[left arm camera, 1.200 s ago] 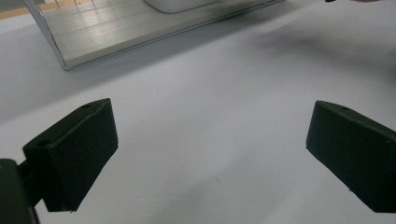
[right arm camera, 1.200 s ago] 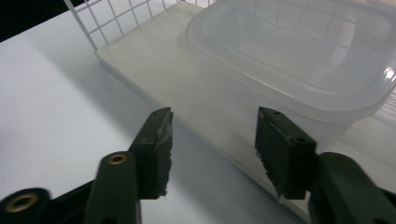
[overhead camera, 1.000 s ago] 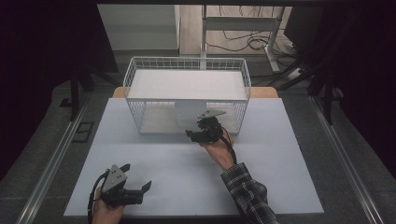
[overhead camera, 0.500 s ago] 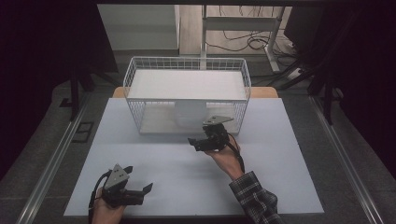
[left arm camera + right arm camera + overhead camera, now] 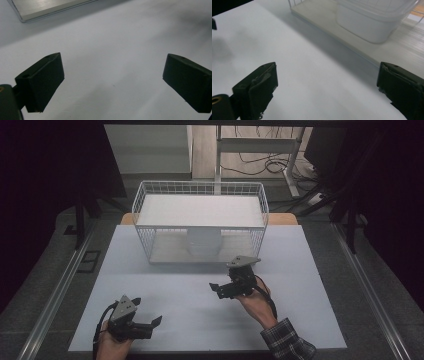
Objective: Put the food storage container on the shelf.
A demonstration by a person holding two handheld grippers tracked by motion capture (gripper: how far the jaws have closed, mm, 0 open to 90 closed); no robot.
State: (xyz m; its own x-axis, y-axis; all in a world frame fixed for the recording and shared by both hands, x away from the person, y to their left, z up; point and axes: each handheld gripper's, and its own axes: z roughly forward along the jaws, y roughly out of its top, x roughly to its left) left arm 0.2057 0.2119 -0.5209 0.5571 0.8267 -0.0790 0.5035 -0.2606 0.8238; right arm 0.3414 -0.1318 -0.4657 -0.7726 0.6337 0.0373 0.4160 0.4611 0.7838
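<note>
A white wire basket (image 5: 142,200) stands at the back of the white table (image 5: 310,265), with a white board across its top. Inside it, on the lower board, sits a white plastic container (image 5: 203,242), seen close up in the right gripper view (image 5: 372,22). My right gripper (image 5: 216,289) hovers in front of the basket, clear of the container. Its jaws have just been opening and stand wide apart with nothing between them (image 5: 327,75). My left gripper (image 5: 156,322) rests near the table's front left, open and empty (image 5: 112,72).
A metal rail (image 5: 55,295) runs along the table's left side, and its end shows in the left gripper view (image 5: 50,10). Cables and a desk frame (image 5: 260,150) lie on the floor behind the basket. Bare white table lies between the two grippers.
My right gripper has drawn back from the basket toward the front of the table, and its jaws have opened wide. The container stays in the basket. My left gripper has not moved.
</note>
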